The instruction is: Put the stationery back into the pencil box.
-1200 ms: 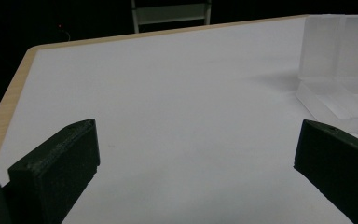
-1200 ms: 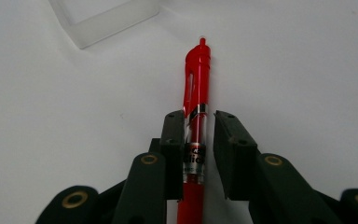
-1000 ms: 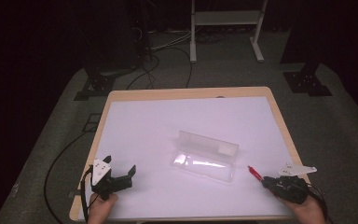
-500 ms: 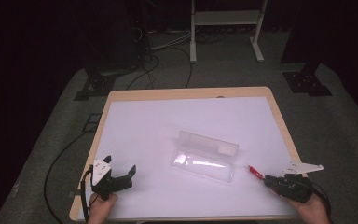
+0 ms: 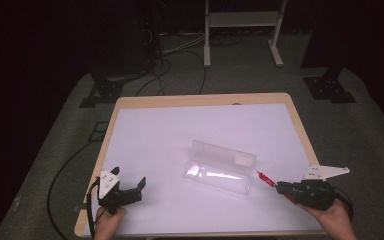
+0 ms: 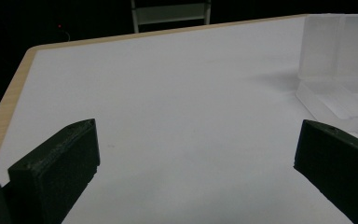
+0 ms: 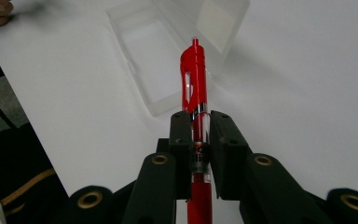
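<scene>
**Pen aimed at open case**

Right gripper [image 5: 283, 189] pinching red pen [image 7: 195, 81], long axis pointing left toward clear case [image 5: 219, 175] just beside tip, mid-table. Left gripper [image 5: 129, 189] spread, empty, near-left, farther from case.

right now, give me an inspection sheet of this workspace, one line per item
surface: white table top with a wooden edge, no marks seen
job's things: clear case lying open mid-table, lid up, nothing seen inside; red pen pointing at the case
clutter: nothing seen
grippers: left gripper open and holding nothing, low at the near left corner; right gripper shut on the pen, near right, beside the case
cables: black cable trailing off the table's left side; more cables on the floor beyond
surroundings: grey carpet, a white frame's legs, dark stands at the far left and right
</scene>
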A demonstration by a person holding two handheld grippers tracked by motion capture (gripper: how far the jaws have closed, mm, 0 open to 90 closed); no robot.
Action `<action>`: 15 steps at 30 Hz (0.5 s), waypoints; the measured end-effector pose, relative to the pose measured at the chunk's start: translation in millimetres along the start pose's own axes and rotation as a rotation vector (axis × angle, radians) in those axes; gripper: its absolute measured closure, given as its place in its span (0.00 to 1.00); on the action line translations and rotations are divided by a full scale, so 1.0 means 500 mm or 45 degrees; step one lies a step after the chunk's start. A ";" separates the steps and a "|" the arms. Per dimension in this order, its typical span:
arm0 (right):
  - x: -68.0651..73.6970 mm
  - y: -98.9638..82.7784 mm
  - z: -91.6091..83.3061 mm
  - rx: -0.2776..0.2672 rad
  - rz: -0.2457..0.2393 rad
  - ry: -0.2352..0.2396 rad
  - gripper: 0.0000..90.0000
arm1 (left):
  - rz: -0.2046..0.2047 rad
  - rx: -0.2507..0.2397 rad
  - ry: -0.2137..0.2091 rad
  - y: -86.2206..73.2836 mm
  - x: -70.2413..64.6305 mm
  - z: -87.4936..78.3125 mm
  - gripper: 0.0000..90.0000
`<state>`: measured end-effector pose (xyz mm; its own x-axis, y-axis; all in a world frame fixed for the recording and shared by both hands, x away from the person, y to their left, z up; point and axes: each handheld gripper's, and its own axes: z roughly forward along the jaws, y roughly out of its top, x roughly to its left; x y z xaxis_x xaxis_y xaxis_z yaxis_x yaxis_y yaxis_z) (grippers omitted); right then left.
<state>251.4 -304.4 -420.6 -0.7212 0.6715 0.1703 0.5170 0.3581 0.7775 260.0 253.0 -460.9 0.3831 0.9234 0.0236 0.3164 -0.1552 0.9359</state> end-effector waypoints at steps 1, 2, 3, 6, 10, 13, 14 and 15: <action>0.000 0.000 0.000 0.000 0.000 0.000 0.88 | 0.000 -0.001 0.000 0.000 0.000 0.000 0.00; 0.002 0.004 0.001 -0.002 -0.007 0.007 0.88 | 0.000 -0.001 0.000 0.000 0.000 0.000 0.00; 0.004 0.008 0.003 -0.002 -0.014 0.012 0.88 | 0.000 -0.001 -0.001 0.000 0.000 0.000 0.00; 0.010 0.019 0.007 -0.010 -0.030 0.029 0.88 | 0.001 0.000 -0.001 0.000 0.000 0.000 0.00; 0.018 0.033 0.013 -0.009 -0.049 0.052 0.88 | -0.001 -0.001 -0.001 0.000 0.000 0.000 0.00; 0.022 0.043 0.019 -0.007 -0.065 0.064 0.88 | 0.000 0.000 -0.001 0.000 0.000 0.000 0.00; 0.023 0.046 0.020 -0.007 -0.068 0.069 0.88 | 0.000 0.000 -0.002 0.000 0.000 0.000 0.00; 0.024 0.049 0.022 -0.006 -0.074 0.072 0.88 | -0.001 -0.001 -0.001 0.000 0.000 0.000 0.00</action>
<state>260.6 -280.4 -406.1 -0.7749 0.6117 0.1591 0.4718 0.3922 0.7897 260.0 253.1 -460.9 0.3835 0.9233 0.0226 0.3162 -0.1542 0.9361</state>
